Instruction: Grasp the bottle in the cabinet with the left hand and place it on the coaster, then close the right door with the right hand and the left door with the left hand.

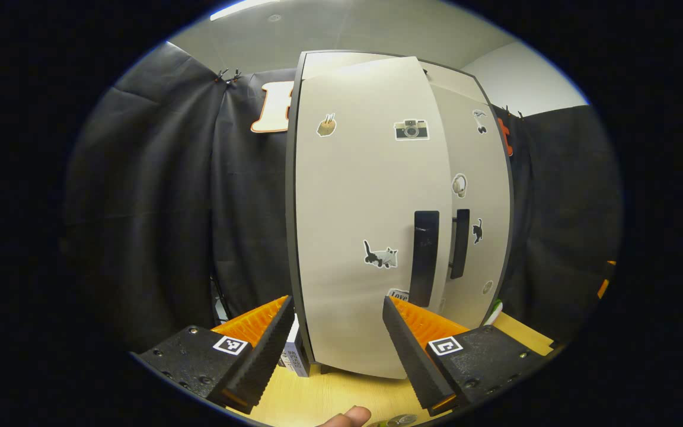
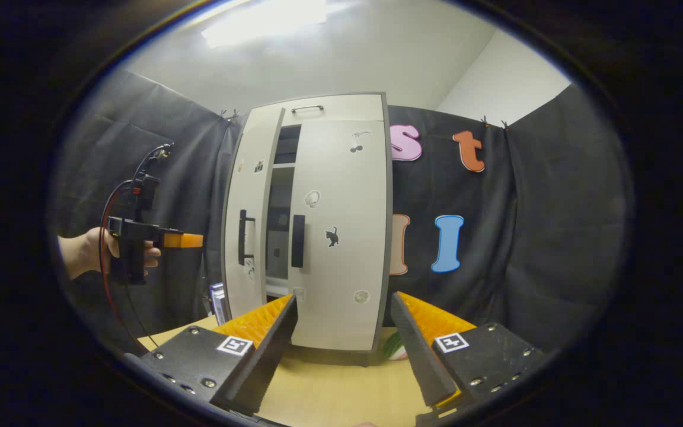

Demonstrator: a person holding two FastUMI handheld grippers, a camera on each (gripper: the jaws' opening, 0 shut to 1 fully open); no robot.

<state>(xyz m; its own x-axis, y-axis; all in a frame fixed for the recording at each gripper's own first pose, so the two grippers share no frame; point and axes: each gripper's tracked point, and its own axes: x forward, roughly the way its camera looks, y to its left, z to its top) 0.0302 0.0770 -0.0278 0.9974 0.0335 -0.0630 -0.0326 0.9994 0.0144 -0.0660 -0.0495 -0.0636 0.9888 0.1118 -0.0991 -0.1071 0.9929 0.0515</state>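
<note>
**Inspector:** Left gripper [image 1: 338, 332] stands with its fingers spread wide and nothing between them, directly in front of the cabinet [image 1: 398, 207]. Seen from the right gripper view, it [image 2: 190, 240] is held by a hand [image 2: 89, 252] well to the left of the cabinet, clear of it.

**Clerk:** And the other one?

**Inspector:** Right gripper [image 2: 344, 332] is likewise spread wide and holds nothing, facing the cabinet front.

**Clerk:** Doors?

**Inspector:** Right door [image 2: 341, 237] lies flush or nearly so with the cabinet. Left door [image 2: 249, 231] stands ajar, its handle edge swung outward; a dark gap shows between the two doors, with shelves behind. Wooden tabletop [image 2: 335, 391] lies bare between the cabinet base and the right gripper.

**Clerk:** The bottle?

**Inspector:** I cannot tell where it stands. A round, glinting object [image 1: 401, 420] sits at the bottom edge of the left gripper view, in front of the cabinet, too cut off to identify.

**Clerk:** Writing?

**Inspector:** Stickers on the doors: a camera [image 1: 411, 129], a cat [image 1: 380, 255], and one [image 1: 398, 293] near the left door's handle [image 1: 424, 258] that appears to read "Love". A small box [image 1: 295, 354] leans beside the cabinet's left corner; its print is too small to read.
</note>
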